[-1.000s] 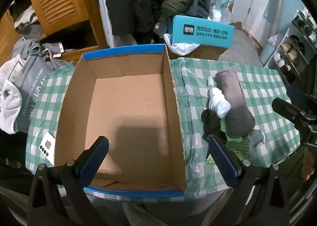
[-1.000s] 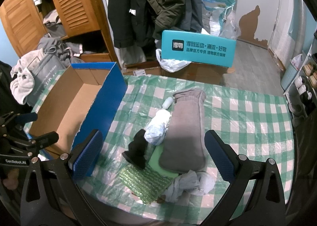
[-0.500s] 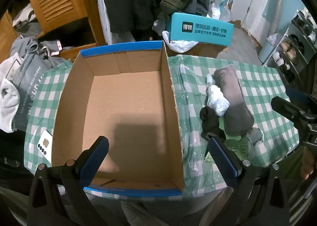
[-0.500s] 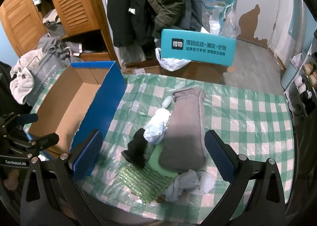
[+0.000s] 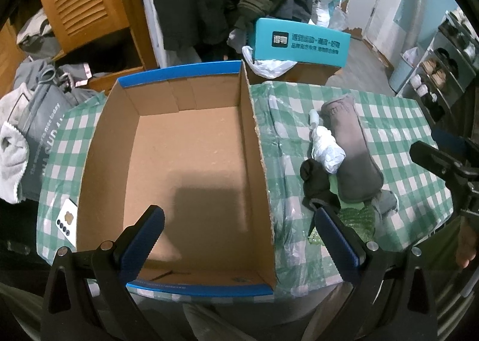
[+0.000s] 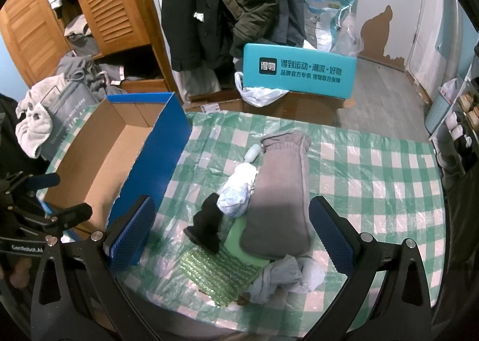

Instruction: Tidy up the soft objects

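Clutter of soft items lies in one cluster on the checked tablecloth [image 6: 374, 167], just right of the cardboard box [image 6: 167, 143]. The grey pouch [image 6: 278, 191] is the largest; the white bundle [image 6: 236, 191] touches its left edge, the black sock [image 6: 206, 221] sits in front of that bundle, and the green bubble wrap [image 6: 218, 275] and the pale grey cloth [image 6: 284, 278] lie at the near edge. The box interior [image 5: 191, 167] is bare.

The right gripper [image 6: 230, 236] hovers above the cluster, jaws spread wide, holding nothing. The left gripper [image 5: 239, 239] hangs over the near edge of the box, jaws likewise wide and empty.

Judged step: approach, prior to the first pick. No item is in the box yet. The next move calls for lowering the right gripper onto one item, probably the black sock, closing on it, and carrying it over the blue box wall.
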`<state>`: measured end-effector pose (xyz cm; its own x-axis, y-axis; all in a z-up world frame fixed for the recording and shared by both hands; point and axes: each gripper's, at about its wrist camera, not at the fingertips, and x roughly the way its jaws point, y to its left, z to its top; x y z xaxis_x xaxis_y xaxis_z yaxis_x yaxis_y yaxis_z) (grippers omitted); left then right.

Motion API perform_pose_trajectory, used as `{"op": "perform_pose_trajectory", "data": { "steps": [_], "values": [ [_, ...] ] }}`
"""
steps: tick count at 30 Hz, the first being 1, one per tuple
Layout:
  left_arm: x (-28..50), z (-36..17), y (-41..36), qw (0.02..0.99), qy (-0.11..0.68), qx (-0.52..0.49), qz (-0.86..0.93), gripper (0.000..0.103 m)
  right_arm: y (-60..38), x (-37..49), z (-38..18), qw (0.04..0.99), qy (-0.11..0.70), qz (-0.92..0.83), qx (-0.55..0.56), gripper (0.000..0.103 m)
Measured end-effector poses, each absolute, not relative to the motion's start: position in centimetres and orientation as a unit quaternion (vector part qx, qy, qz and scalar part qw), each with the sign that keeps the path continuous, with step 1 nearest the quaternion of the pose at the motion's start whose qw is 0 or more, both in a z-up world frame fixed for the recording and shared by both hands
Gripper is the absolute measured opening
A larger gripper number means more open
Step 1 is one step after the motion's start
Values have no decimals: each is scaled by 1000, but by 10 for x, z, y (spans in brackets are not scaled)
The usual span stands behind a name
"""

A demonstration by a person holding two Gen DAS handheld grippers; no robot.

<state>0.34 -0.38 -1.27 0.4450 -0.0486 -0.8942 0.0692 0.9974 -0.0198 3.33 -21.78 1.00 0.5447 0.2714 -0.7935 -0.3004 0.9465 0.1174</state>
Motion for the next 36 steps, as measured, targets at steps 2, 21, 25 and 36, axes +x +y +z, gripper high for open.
{"op": "perform_pose_trajectory", "data": {
  "steps": [2, 21, 25, 36],
  "values": [
    [3, -13, -6, 849, 526, 14, -38, 102, -218, 33, 10, 879, 449, 163, -16, 102],
    [3, -9, -28, 852, 518, 35, -69, 102, -239, 34, 6, 879, 454, 147, -3, 102],
    [4, -14, -31, 847, 527, 34, -71, 102, -245, 34, 7, 882, 451, 136, -9, 102],
    [10, -25, -40, 852, 518, 11, -75, 102, -278, 47, 5, 879, 464, 108, 1, 102]
  ]
}}
